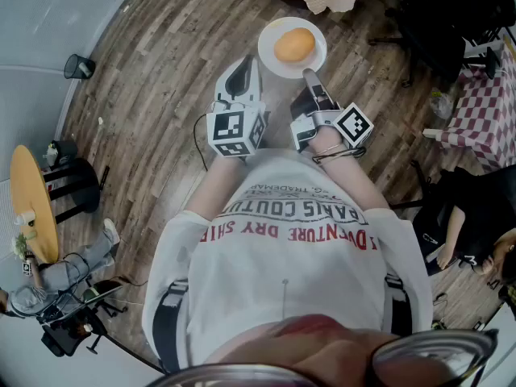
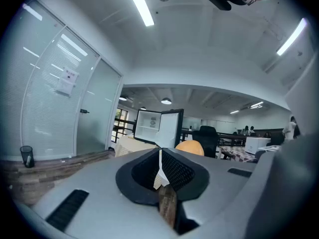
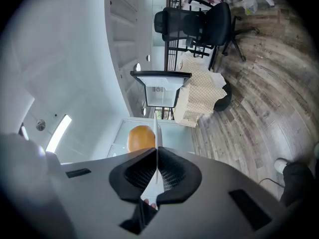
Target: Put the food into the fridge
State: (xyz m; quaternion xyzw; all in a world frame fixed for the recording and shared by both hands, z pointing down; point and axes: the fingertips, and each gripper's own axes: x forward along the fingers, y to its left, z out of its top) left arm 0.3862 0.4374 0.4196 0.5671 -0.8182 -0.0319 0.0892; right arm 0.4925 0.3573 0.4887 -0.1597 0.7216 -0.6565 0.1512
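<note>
Standing on wood floor point(image 1: 161, 135), both grippers held out in front at about waist height, pointing roughly level.

White plate point(image 1: 270, 29) carried between them. One piece of food point(image 1: 294, 44) sits near its middle: round, orange-brown. Bun or fruit, cannot tell.

Right gripper point(image 1: 308, 75): jaws pressed together on the plate's near rim. Its own view shows the rim as a thin white edge pinched between the black pads. That view is rolled on its side, so I judge the hand is turned to take a flat rim from the edge.

Left gripper point(image 1: 244, 64): jaws also closed, with a thin white edge between the pads. I take that for the plate's left rim. The food shows just beyond the jaws, to the right.

Why two grips: probably balance. The rim is thin and the food sits loose on top. One pinch at the edge would let the plate tip; two pinches on separate parts of the rim keep it level so the food does not roll off.

Fridge point(image 2: 149, 126): small, door swung open, interior white. It stands on a cloth-covered table point(image 2: 130, 146) ahead of the person, well apart from the plate.

Judgement: carrying stage. Food not yet in the fridge; the approach and set-down remain.
</note>
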